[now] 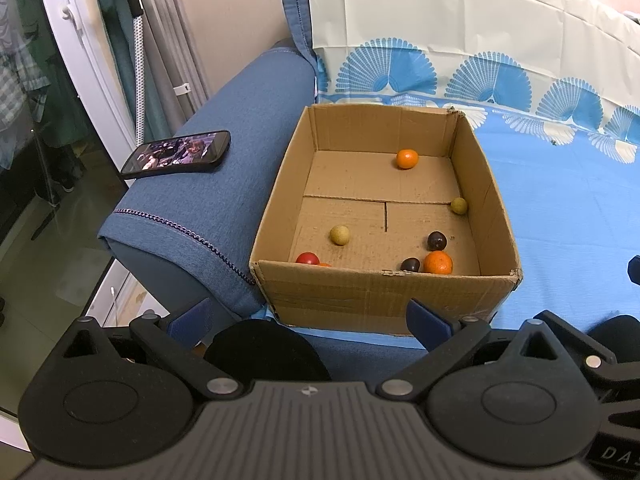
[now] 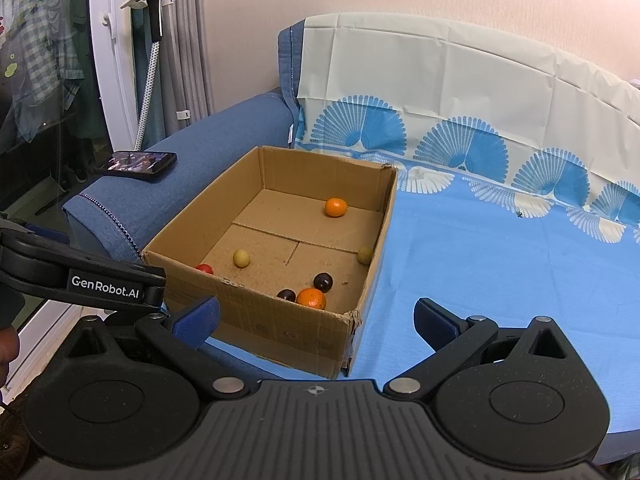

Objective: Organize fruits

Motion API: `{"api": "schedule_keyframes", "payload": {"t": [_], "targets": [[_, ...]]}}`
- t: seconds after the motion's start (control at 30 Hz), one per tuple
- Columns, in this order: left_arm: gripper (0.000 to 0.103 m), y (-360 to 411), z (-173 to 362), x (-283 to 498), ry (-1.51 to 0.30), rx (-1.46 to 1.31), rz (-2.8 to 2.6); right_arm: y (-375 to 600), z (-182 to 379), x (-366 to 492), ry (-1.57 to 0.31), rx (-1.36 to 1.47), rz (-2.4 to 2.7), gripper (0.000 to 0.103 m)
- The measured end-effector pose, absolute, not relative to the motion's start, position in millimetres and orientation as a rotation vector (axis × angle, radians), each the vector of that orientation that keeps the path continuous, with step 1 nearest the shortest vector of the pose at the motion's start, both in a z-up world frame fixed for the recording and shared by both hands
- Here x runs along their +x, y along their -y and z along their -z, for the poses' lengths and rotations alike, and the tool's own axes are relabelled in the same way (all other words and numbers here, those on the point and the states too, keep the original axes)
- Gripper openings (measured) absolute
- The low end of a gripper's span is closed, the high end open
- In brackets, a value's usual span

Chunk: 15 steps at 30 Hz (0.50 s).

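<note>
We hold both claws back from the cardboard box, and both stand with fingers spread wide and nothing between them: the left claw right in front of the box's near wall, the right claw off its near right corner. Ahead of us, every fruit we can see lies loose on the box floor: one orange far ahead by the back wall, another orange close in with two dark plums just beside it, a yellow-green fruit ahead to the left, a second against the right wall, a red one tucked behind the near wall. No fruit lies out on the blue sofa cover. So they sit gathered in the box but scattered, unsorted by kind: that fits fruit collected there, or fruit waiting to be lifted out and arranged elsewhere. We cannot tell which.
</note>
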<state>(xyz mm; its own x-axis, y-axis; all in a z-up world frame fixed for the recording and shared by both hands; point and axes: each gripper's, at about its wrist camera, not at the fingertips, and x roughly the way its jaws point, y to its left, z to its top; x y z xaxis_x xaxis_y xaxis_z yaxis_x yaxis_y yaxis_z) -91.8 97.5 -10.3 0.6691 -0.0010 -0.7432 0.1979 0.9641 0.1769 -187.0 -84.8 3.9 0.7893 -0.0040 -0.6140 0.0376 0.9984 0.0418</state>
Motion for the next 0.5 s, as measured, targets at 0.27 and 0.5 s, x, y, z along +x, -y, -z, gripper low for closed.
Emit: {"api": "schedule_keyframes", "payload": {"t": [0.27,0.5], "targets": [[0.103,-96.5,10.1,-91.5,-0.839,0.256,0.114,84.1,-7.3,-187.1,-0.659,0.05,0.021,0.102],[0.103,-94.8,10.0,-92.9,-0.837,0.26,0.116,83.9,-7.7,-187.4,-0.659,0.05,0.022,0.102]]}}
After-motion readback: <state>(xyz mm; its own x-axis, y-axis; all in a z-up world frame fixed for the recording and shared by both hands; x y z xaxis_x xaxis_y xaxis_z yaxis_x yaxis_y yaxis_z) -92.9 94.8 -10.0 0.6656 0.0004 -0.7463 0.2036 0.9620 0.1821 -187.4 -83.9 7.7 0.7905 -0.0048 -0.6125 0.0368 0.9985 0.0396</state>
